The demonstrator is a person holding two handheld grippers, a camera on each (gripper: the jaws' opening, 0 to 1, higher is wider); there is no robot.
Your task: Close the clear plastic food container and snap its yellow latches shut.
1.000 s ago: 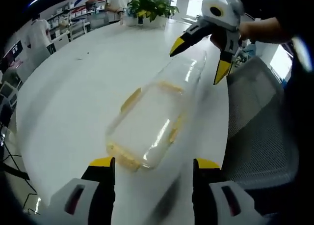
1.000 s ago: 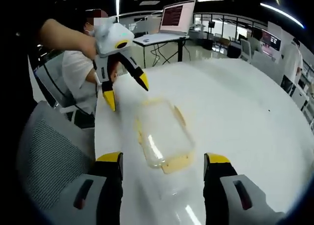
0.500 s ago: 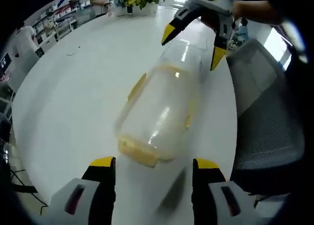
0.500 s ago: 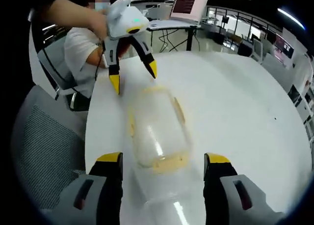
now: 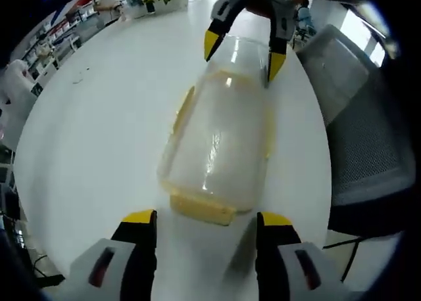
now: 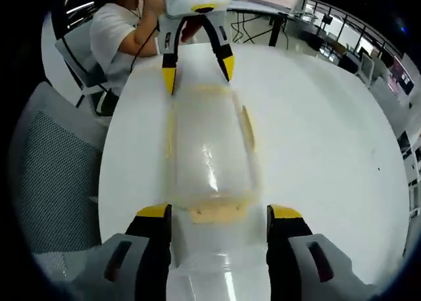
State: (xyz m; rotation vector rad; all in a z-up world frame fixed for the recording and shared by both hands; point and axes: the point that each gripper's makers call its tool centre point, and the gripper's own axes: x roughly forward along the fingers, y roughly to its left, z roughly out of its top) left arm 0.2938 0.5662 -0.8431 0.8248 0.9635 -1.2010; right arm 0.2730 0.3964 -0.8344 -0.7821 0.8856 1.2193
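On the round white table, seen through the left gripper view, the clear plastic container lies lengthwise between the two tools. The left gripper has its yellow-tipped jaws spread wide and empty, just short of the near yellow end latch. At the far end the right gripper straddles the container with its jaws wide too. A long yellow side latch runs along the left edge and looks to stand out from the wall, so I judge it unsnapped. A grey mesh chair sits off to the right.

From the right gripper view, the right gripper hovers open over its own yellow end latch, the container stretching away towards the left gripper, which hangs wide above the far end. Yellow side latches show along both long edges. I cannot tell whether the lid is fully seated.

To do this step well, I would say each tool should come down square over its end latch, one holding the box steady while the other presses the flap flat to the wall. Pushing from one end alone could slide the box across the smooth tabletop.
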